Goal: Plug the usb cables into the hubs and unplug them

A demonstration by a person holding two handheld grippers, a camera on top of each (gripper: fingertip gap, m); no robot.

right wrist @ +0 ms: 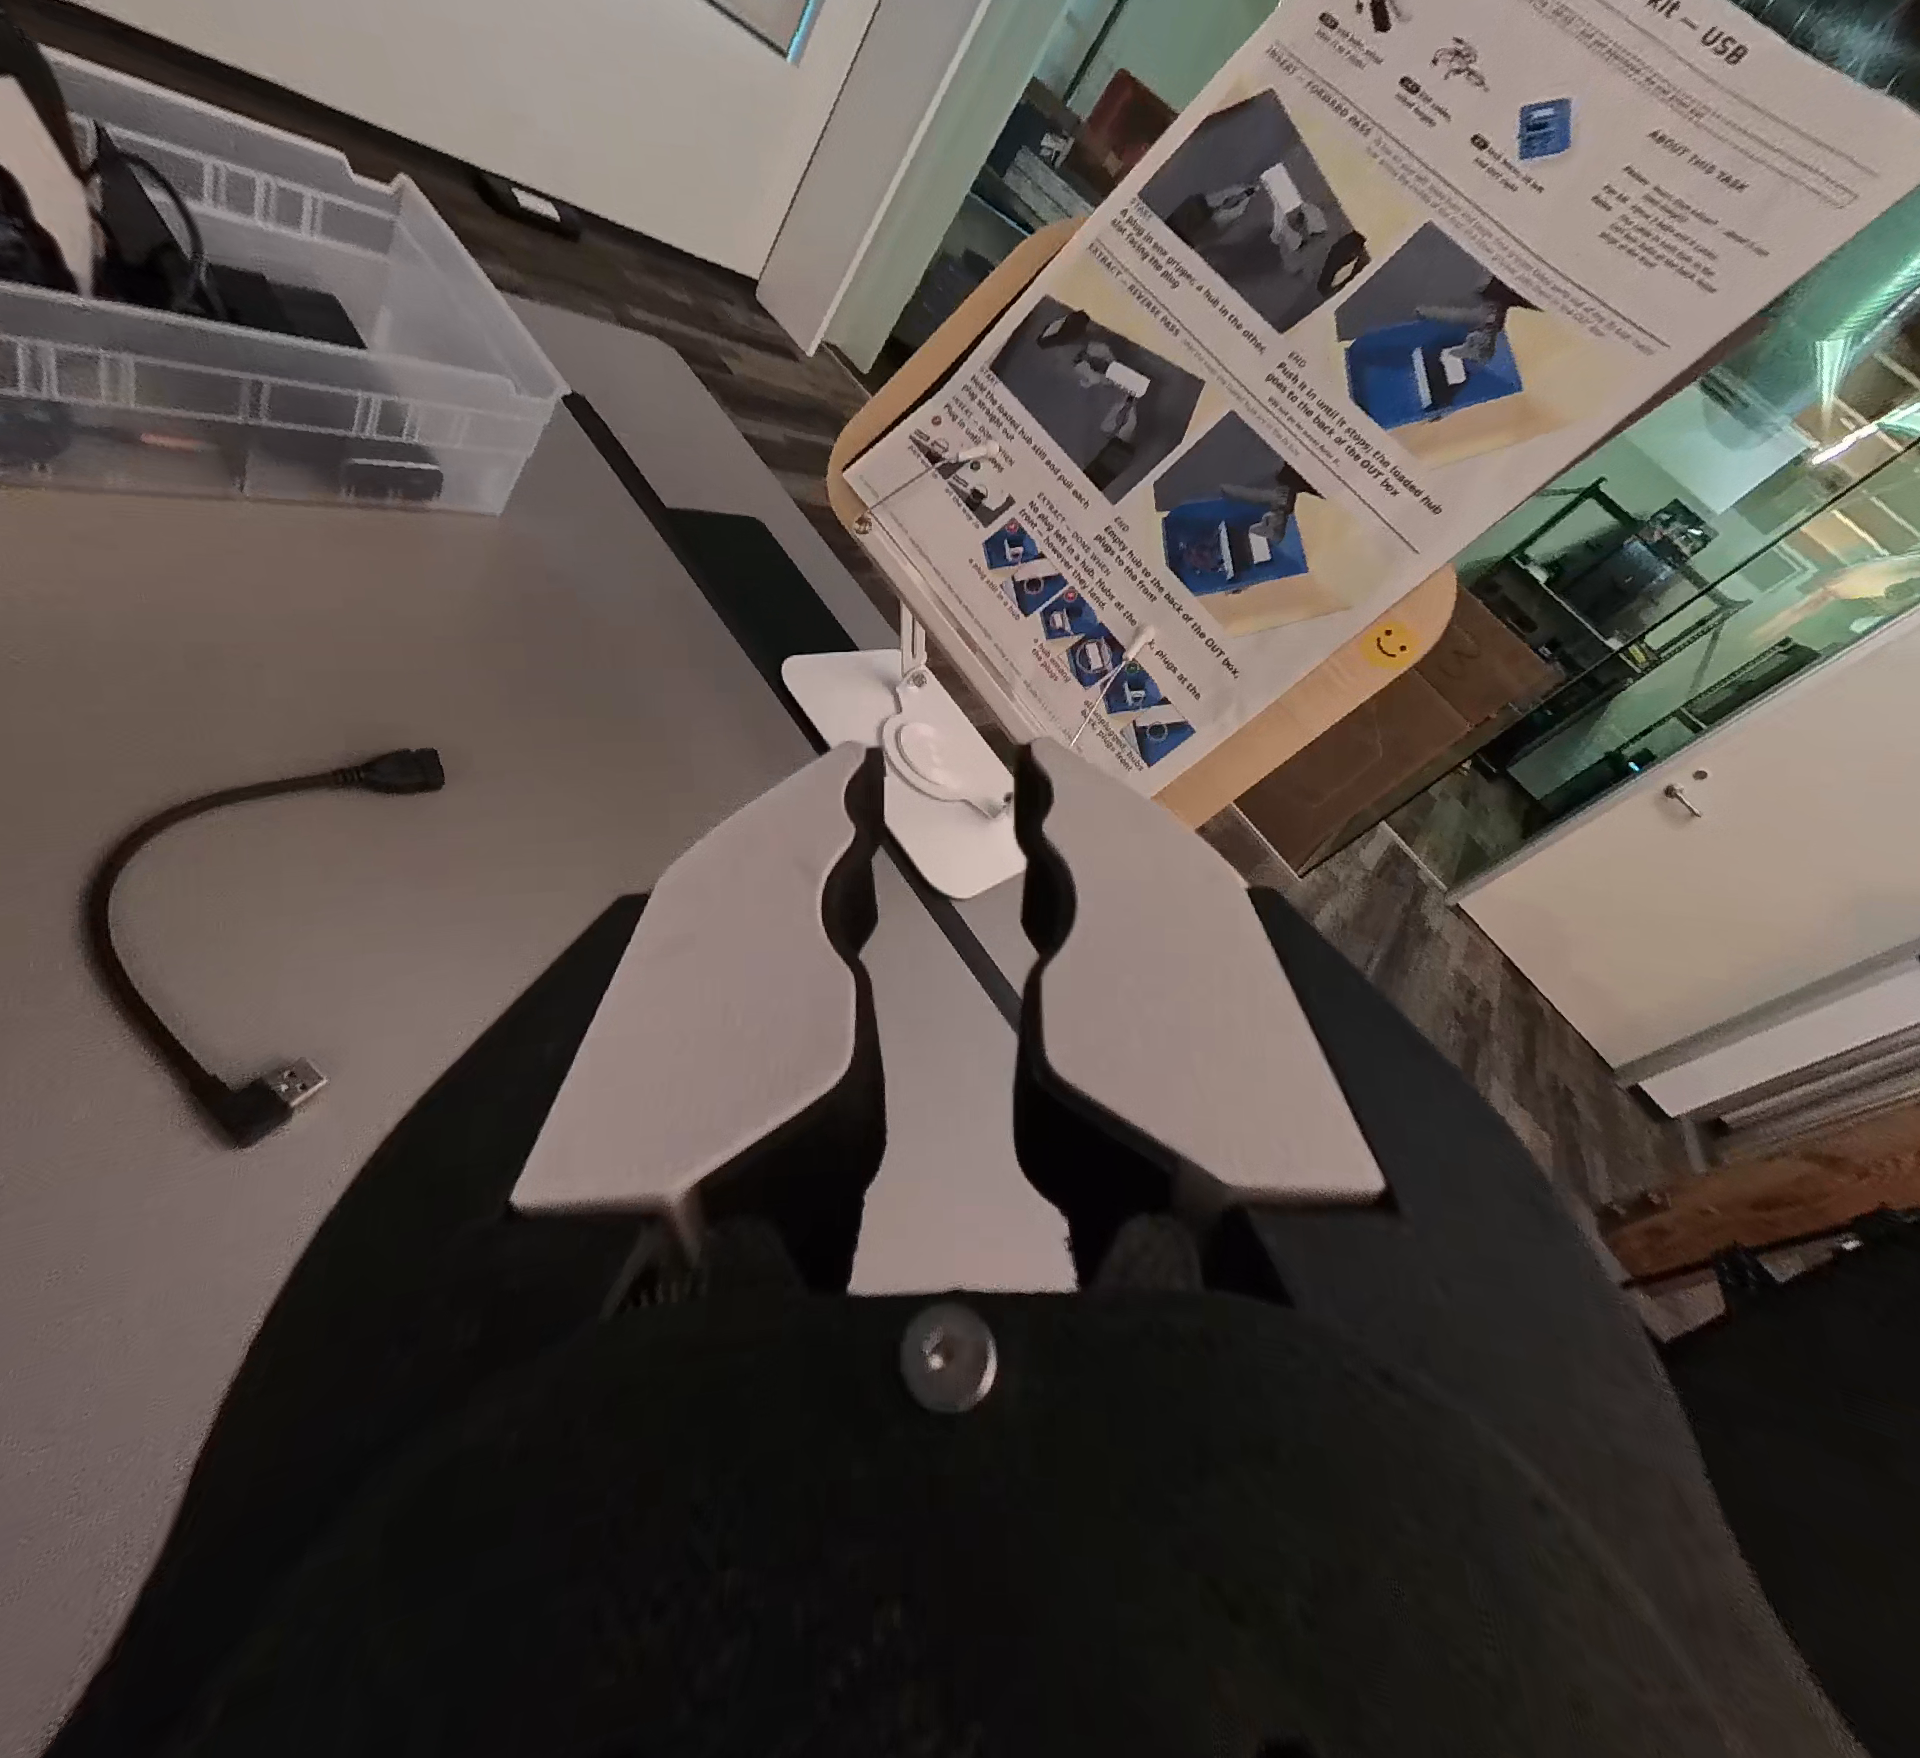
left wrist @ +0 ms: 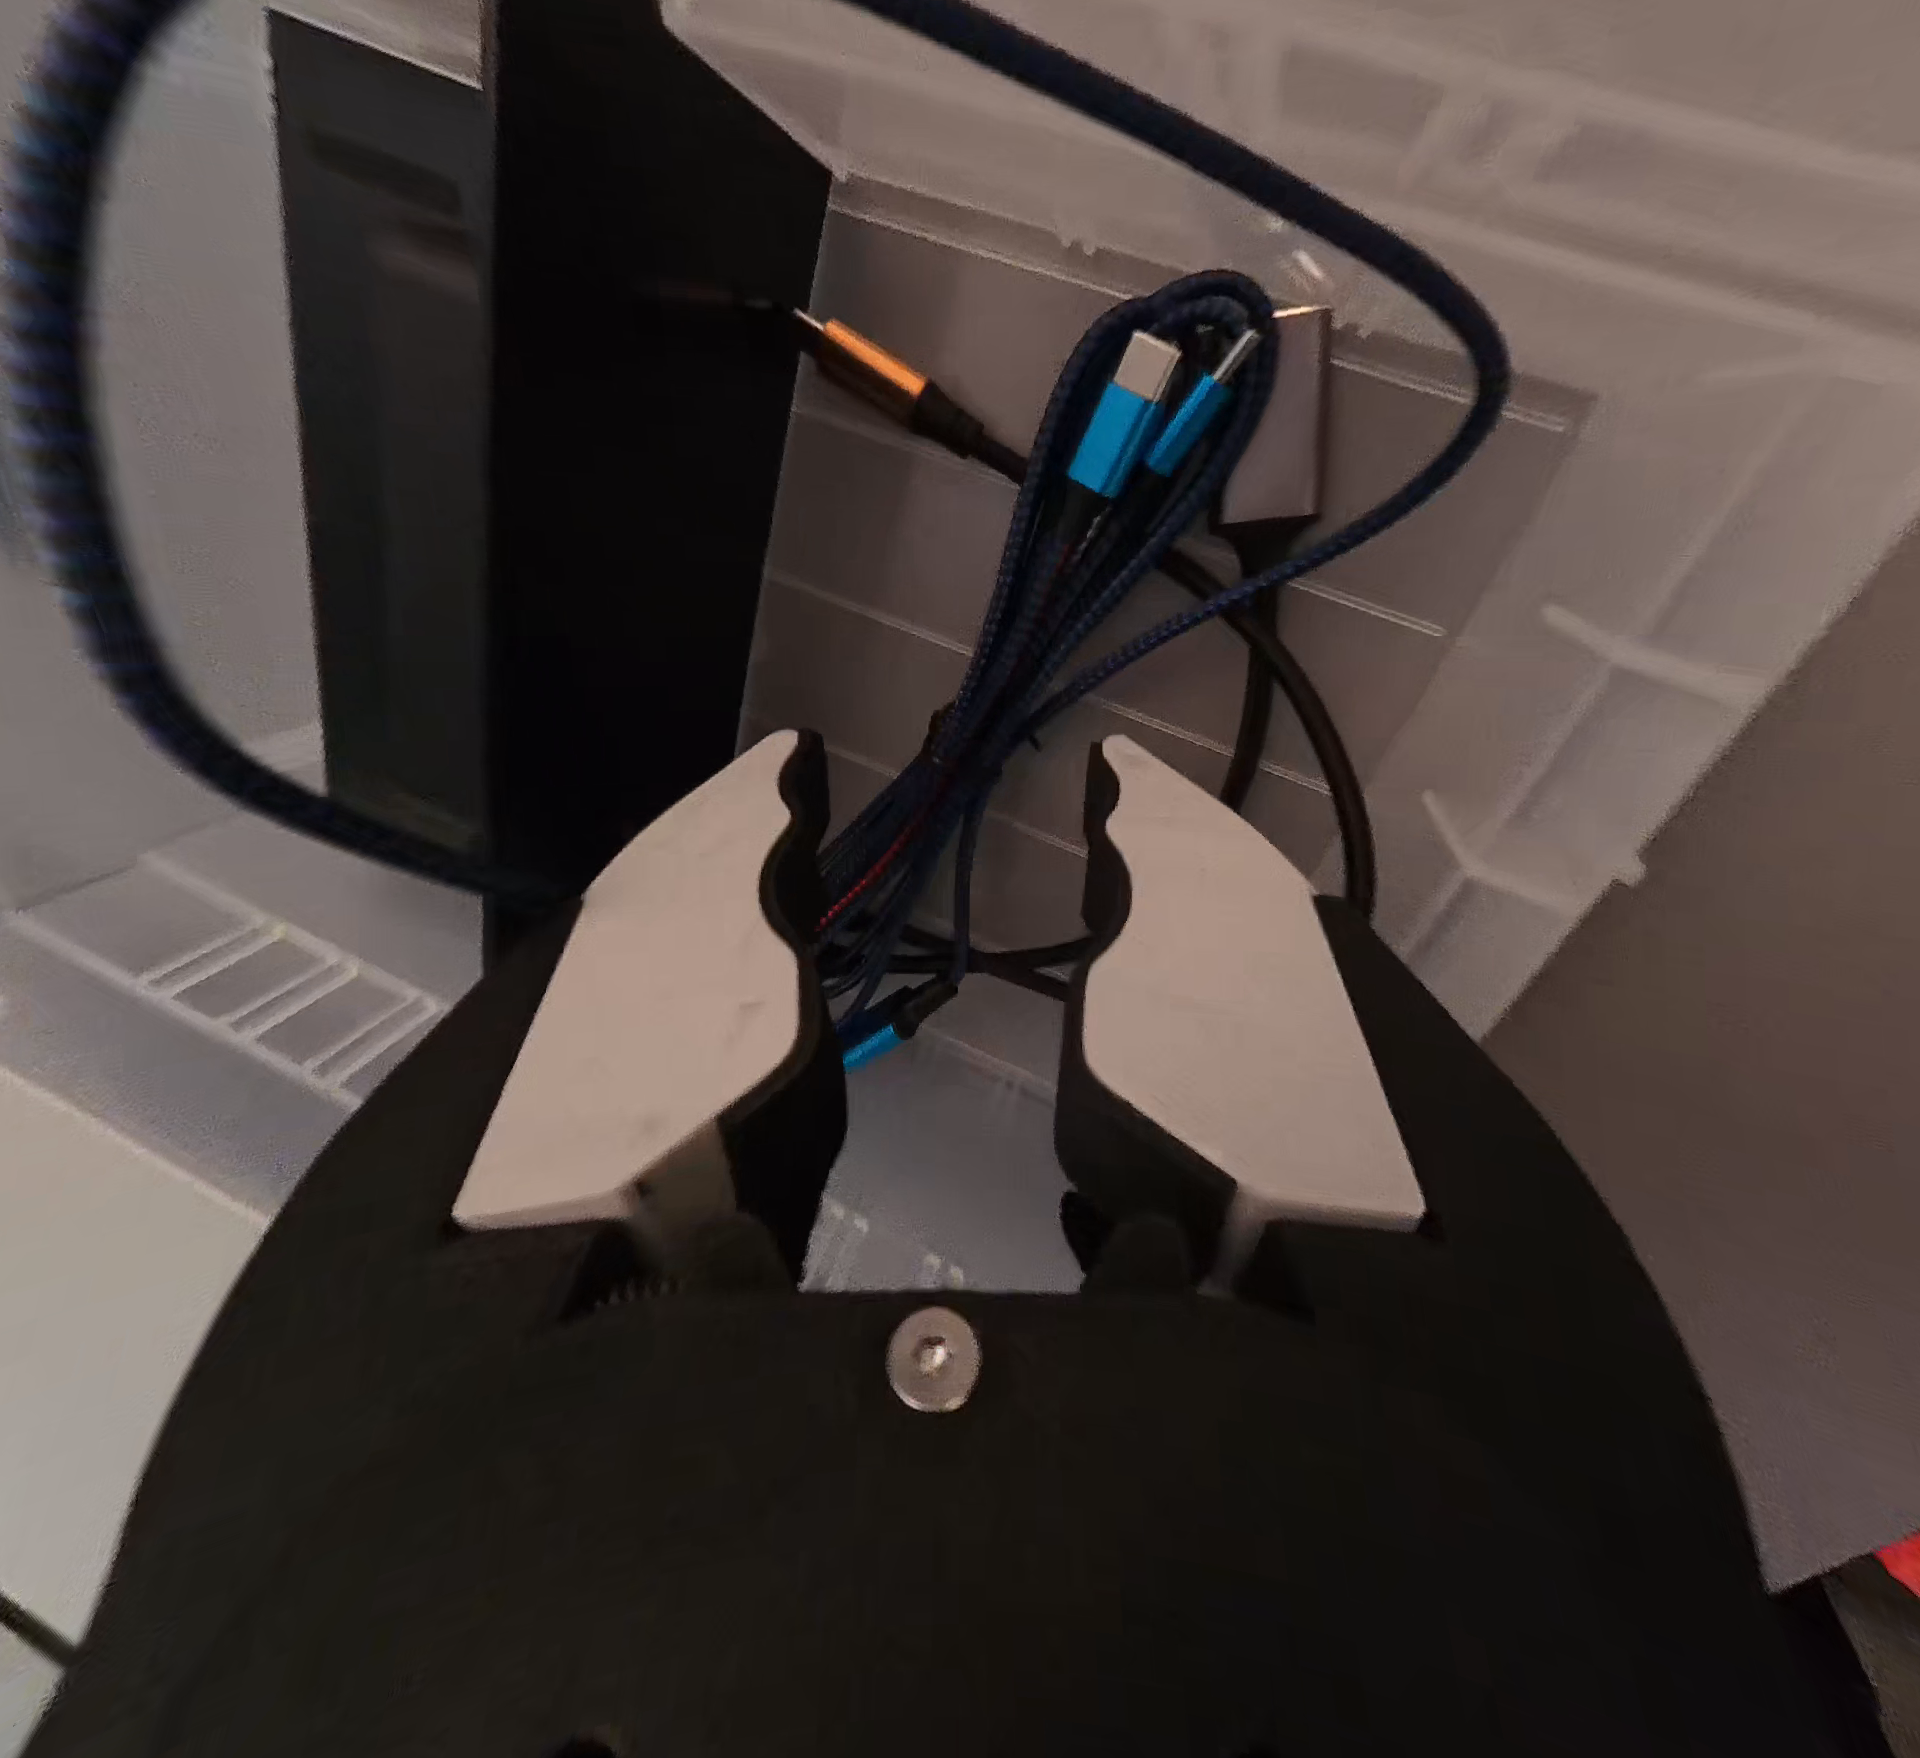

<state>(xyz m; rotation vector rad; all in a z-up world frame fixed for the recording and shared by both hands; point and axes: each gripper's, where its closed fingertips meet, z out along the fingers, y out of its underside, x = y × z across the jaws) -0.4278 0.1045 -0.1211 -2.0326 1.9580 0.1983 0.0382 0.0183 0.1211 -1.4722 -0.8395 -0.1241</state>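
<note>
In the left wrist view my left gripper [left wrist: 951, 758] is open inside a clear plastic bin [left wrist: 1558, 254]. Its fingers straddle a bundle of dark blue braided USB cables [left wrist: 1049, 586] with bright blue plugs [left wrist: 1127, 420]. A black cable with an orange plug [left wrist: 868, 363] lies beside the bundle, and a small grey hub [left wrist: 1294, 420] lies behind it. A thick blue braided loop [left wrist: 62, 337] arcs over the bin. In the right wrist view my right gripper [right wrist: 945, 763] is open and empty above the grey table [right wrist: 416, 617]. A short black USB cable [right wrist: 135, 929] lies on the table to its left.
A tall black divider [left wrist: 623, 461] stands in the bin left of the cables. In the right wrist view the clear bin [right wrist: 436, 326] with black items sits at the far left. An instruction sheet [right wrist: 1455, 306] on a white stand [right wrist: 935, 804] stands at the table's right edge. Across from one pair of fingers to the other is roughly 55 centimetres. The small grey hub [left wrist: 1294, 420] lies some 6 centimetres from my left tips, 50 centimetres from my right tips.
</note>
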